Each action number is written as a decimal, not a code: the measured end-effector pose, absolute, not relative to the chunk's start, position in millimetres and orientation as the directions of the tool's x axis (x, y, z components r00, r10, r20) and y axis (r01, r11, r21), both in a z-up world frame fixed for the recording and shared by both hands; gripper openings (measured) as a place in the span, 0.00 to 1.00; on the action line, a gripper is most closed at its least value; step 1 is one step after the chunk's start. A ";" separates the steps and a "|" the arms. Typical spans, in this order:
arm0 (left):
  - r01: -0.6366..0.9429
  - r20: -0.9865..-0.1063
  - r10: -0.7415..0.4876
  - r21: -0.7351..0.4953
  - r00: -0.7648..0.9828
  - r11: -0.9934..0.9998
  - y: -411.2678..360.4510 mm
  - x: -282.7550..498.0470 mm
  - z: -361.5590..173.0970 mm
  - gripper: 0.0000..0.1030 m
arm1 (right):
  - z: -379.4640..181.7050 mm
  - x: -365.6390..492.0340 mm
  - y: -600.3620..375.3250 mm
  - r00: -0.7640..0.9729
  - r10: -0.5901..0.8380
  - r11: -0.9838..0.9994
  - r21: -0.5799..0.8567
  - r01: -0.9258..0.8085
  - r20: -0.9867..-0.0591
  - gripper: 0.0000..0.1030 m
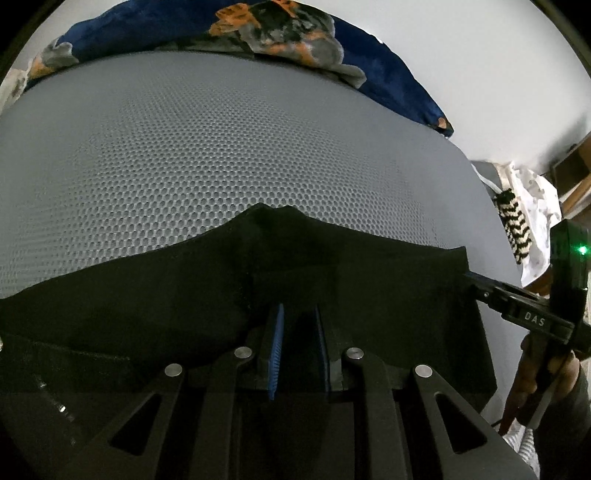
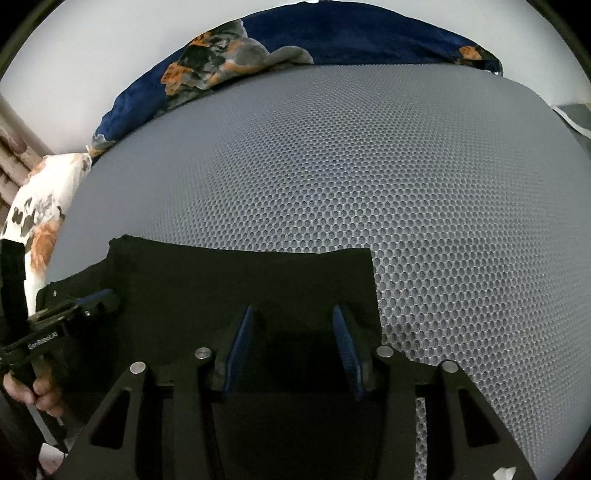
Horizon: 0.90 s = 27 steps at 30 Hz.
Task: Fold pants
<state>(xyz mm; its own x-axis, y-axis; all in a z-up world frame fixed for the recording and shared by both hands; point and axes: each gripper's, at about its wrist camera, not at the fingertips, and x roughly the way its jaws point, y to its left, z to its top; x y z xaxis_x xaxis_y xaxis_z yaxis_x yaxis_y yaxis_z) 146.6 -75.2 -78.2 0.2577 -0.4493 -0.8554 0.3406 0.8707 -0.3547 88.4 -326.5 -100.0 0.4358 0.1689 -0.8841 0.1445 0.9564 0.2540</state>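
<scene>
Black pants (image 1: 332,266) lie flat on the grey honeycomb mesh mat (image 1: 221,147), at the near edge under both grippers; far edge of the cloth has a small peak in the left wrist view, straight edge and a square right corner in the right wrist view (image 2: 258,280); rest of the mat (image 2: 424,184) beyond the cloth is bare mesh.

Left gripper (image 1: 298,332): fingers (image 1: 277,332) with blue pads set at a narrow gap, tips down on the black fabric; dark cloth fills the gap, so I cannot tell whether a fold is pinched or the tips just rest on it; same gripper seen from the right wrist view at lower left (image 2: 99,301), tips at the left edge of the pants, gap not readable there either.

Right gripper (image 2: 293,332): fingers (image 2: 242,332) spread wider than the left pair, clearly apart, tips over the pants near the right edge; nothing visibly clamped between them; in the left wrist view it comes in from the right (image 1: 476,282), tips touching the right corner of the cloth.

Background: dark blue blanket with orange and grey print (image 1: 258,33) bunched along the far side of the mat, against a pale wall; white printed pillow (image 2: 40,206) at the left in the right wrist view; black-and-white zigzag knit item (image 1: 515,229) off the right edge of the mat.
</scene>
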 end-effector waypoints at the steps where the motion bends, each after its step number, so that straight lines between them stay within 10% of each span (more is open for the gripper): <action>1: 0.338 -0.860 -0.438 -0.343 0.261 0.876 -71.7 143.4 -75.4 0.18 | -98.6 88.0 -323.7 0.433 0.164 0.958 0.249 0.146 -0.886 0.42; 6: 0.353 -0.856 -0.404 -0.287 0.322 0.890 -54.9 119.9 -54.1 0.52 | -88.4 67.6 -306.0 0.437 0.181 0.961 0.253 0.113 -0.881 0.44; 27: 0.064 -0.844 -0.279 -0.282 0.458 0.957 159.6 73.3 -8.8 0.55 | -97.8 26.6 -167.1 0.225 0.441 0.897 0.425 -0.119 -0.869 0.44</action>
<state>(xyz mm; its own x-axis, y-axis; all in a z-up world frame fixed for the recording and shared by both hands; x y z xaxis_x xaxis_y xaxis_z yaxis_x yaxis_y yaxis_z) 73.3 159.6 -8.8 0.4582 -0.2791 -0.8439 0.0637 0.9573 -0.2820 26.6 -167.1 -97.8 0.2250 0.4410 -0.8689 -0.1195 0.8975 0.4245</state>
